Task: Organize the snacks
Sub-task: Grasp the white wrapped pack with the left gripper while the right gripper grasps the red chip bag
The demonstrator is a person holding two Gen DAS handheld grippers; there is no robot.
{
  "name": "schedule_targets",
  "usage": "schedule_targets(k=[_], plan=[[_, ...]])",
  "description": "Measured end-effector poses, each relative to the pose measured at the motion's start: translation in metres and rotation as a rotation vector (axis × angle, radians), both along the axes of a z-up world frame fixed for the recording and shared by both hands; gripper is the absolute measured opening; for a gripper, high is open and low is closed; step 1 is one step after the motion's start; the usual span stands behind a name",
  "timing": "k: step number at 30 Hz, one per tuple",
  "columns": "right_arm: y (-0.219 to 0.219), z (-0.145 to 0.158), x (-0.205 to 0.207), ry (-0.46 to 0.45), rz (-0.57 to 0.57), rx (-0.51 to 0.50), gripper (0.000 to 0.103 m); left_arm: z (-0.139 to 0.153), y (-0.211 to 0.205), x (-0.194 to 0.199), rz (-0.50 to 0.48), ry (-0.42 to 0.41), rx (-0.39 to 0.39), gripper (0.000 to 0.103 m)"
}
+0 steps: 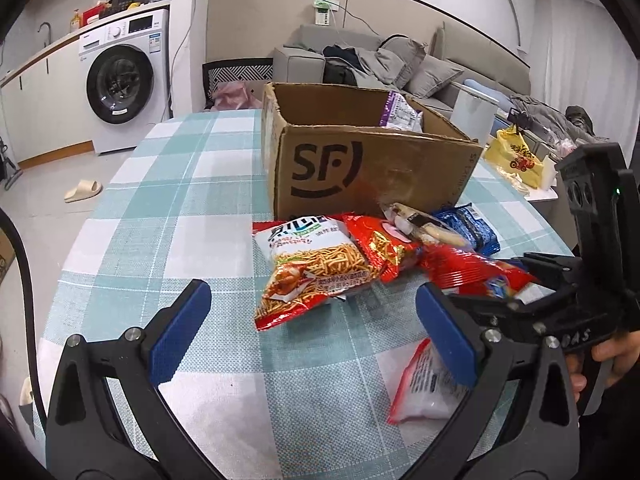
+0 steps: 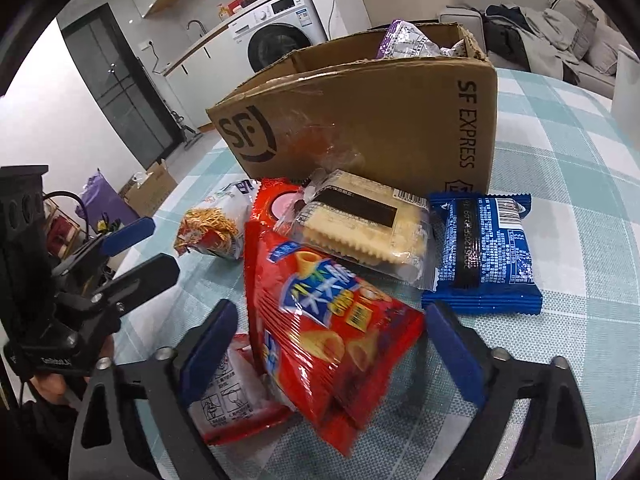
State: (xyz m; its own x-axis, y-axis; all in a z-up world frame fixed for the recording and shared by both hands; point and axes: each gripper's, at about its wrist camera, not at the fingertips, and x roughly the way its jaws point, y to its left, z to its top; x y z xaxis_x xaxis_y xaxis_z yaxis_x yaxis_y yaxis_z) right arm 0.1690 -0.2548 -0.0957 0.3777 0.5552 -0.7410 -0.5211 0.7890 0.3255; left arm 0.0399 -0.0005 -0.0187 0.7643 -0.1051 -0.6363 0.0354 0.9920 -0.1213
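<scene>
Right tongs (image 2: 332, 344) straddle the red bag (image 2: 328, 320), jaws wide, pads not clearly pressing yet; left tongs (image 1: 312, 336) gape empty over the surface (image 1: 180, 200). We see the bag leaning on a cracker pack (image 2: 360, 232) before the box (image 2: 380, 120). Risk: crinkly film slips, or the white pack (image 2: 228, 392) underneath drags along.

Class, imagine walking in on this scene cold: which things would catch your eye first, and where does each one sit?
The brown SF cardboard box stands open on the checked tablecloth, a purple packet poking out of it. In front lies a bright heap of snacks, topped by a red chip bag lying between the pads of the right gripper. A blue packet lies just to the heap's right.
</scene>
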Motion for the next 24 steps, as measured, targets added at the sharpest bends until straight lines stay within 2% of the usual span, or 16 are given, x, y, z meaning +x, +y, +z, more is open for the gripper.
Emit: schedule_targets(k=[7,8,9,17,24], plan=[[-0.011,-0.001,0.001,0.008,-0.006,0.041,0.07,-0.003,0.0,0.002,-0.007,0.011,-0.01,0.102],[-0.013,0.0,-0.001,0.009,-0.006,0.046,0.056,-0.003,0.0,0.001,-0.007,0.011,-0.012,0.102],[-0.013,-0.002,-0.001,0.026,0.009,0.06,0.051,-0.003,-0.001,0.001,-0.009,0.01,-0.013,0.102],[-0.014,-0.002,-0.008,0.021,0.031,0.076,0.041,-0.006,-0.008,0.001,-0.032,0.019,-0.004,0.102],[-0.03,-0.001,-0.019,0.022,0.034,0.072,0.04,-0.011,-0.019,-0.005,-0.099,0.048,0.002,0.102]])
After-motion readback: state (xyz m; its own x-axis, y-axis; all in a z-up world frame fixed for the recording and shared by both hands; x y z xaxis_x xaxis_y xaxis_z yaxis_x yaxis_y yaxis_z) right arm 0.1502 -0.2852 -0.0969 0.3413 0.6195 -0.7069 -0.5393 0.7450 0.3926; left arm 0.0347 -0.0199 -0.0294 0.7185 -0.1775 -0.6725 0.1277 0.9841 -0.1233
